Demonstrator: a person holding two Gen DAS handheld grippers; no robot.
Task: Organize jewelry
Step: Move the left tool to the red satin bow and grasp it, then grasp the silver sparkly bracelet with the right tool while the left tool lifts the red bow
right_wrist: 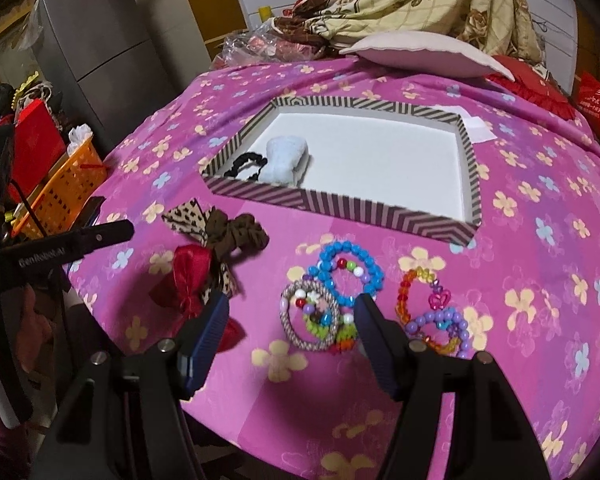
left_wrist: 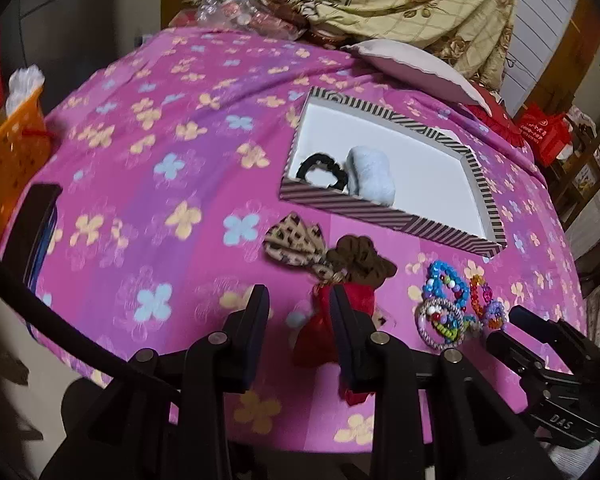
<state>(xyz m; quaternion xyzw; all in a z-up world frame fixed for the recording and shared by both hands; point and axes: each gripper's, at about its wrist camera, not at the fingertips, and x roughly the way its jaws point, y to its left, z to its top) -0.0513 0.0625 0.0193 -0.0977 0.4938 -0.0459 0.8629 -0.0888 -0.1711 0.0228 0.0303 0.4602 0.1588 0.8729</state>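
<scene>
**Both grippers spread wide over the jewelry pile**

Left gripper [left_wrist: 298,298], jaws apart, nothing pinched: the red bow [left_wrist: 332,320] lies right between its fingers, the brown scrunchie [left_wrist: 360,262] and leopard bow [left_wrist: 292,242] just ahead. Farther ahead sits the striped tray [left_wrist: 384,210], already holding a black scrunchie [left_wrist: 320,170] and a pale blue hair tie [left_wrist: 370,180].

Right gripper [right_wrist: 292,312], fingers also spread, empty: the grey woven ring [right_wrist: 296,334] and blue bead bracelet [right_wrist: 350,274] sit between its tips. To its right, the orange bead bracelet [right_wrist: 406,286] and purple bead bracelet [right_wrist: 440,330] rest on the pink floral cloth [right_wrist: 540,240].
</scene>
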